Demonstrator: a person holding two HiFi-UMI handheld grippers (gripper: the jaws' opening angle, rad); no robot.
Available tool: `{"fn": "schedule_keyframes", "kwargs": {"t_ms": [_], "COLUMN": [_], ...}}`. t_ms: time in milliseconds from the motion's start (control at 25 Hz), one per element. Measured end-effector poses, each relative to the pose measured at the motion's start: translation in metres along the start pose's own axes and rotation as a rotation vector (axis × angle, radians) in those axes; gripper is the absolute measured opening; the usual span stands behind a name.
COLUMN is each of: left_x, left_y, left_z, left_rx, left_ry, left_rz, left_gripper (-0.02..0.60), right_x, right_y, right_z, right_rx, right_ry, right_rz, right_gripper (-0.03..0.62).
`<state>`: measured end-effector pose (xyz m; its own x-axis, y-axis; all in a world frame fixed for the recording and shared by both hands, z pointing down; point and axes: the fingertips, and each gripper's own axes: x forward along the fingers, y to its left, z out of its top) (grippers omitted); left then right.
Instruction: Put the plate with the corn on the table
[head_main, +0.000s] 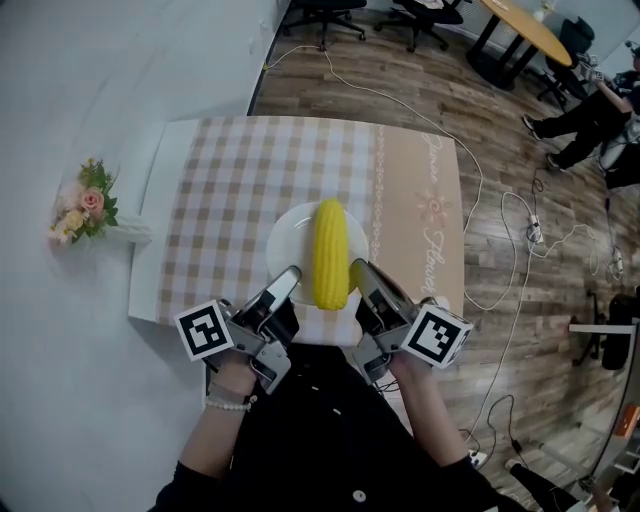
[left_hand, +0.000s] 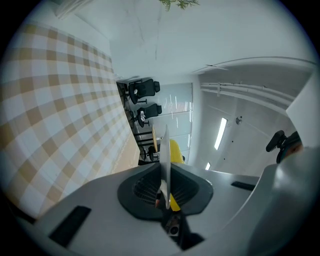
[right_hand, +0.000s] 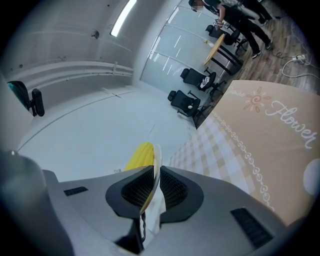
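A yellow corn cob (head_main: 331, 253) lies lengthwise on a round white plate (head_main: 287, 235). The plate is above the near edge of the checked tablecloth (head_main: 240, 190); I cannot tell whether it touches it. My left gripper (head_main: 283, 288) is shut on the plate's near-left rim. My right gripper (head_main: 362, 279) is shut on its near-right rim. In the left gripper view the plate (left_hand: 164, 150) shows edge-on between the pads, with the corn (left_hand: 176, 152) behind. In the right gripper view the plate rim (right_hand: 155, 165) is pinched the same way beside the corn (right_hand: 139, 156).
The table has a checked cloth on the left and a beige strip (head_main: 420, 210) with flower print on the right. A small flower bunch (head_main: 85, 213) lies on the white floor to the left. Cables (head_main: 500, 260) trail over the wooden floor at right. Office chairs (head_main: 330, 15) stand far back.
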<state>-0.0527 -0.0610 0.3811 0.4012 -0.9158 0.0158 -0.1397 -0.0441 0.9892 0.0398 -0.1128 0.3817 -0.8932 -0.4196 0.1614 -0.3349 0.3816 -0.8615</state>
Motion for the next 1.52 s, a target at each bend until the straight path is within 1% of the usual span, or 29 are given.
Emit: {"fn": "schedule_keyframes", "kwargs": {"t_ms": [120, 280, 400, 600, 760, 920, 1120, 1400, 1520], "left_x": [-0.004, -0.015, -0.012, -0.013, -0.011, -0.009, -0.005, 0.003, 0.002], "left_y": [0.006, 0.018, 0.025, 0.039, 0.047, 0.054, 0.067, 0.092, 0.103], "left_z": [0.005, 0.020, 0.016, 0.023, 0.029, 0.033, 0.036, 0.036, 0.042], "left_rx": [-0.012, -0.025, -0.027, -0.046, -0.038, -0.027, -0.022, -0.006, 0.020], "left_ry": [0.004, 0.020, 0.029, 0.033, 0.049, 0.064, 0.084, 0.116, 0.130], "left_rz": [0.007, 0.020, 0.028, 0.042, 0.049, 0.063, 0.086, 0.135, 0.154], "left_gripper": [0.034, 0.034, 0.034, 0.032, 0.032, 0.032, 0.032, 0.032, 0.032], "right_x": [0.007, 0.024, 0.025, 0.034, 0.041, 0.049, 0.049, 0.054, 0.061], "right_y": [0.001, 0.005, 0.002, -0.007, -0.016, -0.015, -0.034, -0.055, -0.062], "right_z": [-0.006, -0.019, -0.019, -0.025, -0.027, -0.030, -0.032, -0.034, -0.042], "right_rx": [0.011, 0.015, 0.017, 0.002, 0.003, 0.008, -0.014, -0.034, -0.020], "right_ry": [0.001, 0.004, 0.004, 0.006, 0.015, 0.022, 0.038, 0.059, 0.077], "right_rz": [0.001, -0.019, -0.011, -0.056, -0.079, -0.069, -0.154, -0.193, -0.209], "right_gripper": [0.067, 0.067, 0.067, 0.067, 0.067, 0.067, 0.067, 0.067, 0.067]}}
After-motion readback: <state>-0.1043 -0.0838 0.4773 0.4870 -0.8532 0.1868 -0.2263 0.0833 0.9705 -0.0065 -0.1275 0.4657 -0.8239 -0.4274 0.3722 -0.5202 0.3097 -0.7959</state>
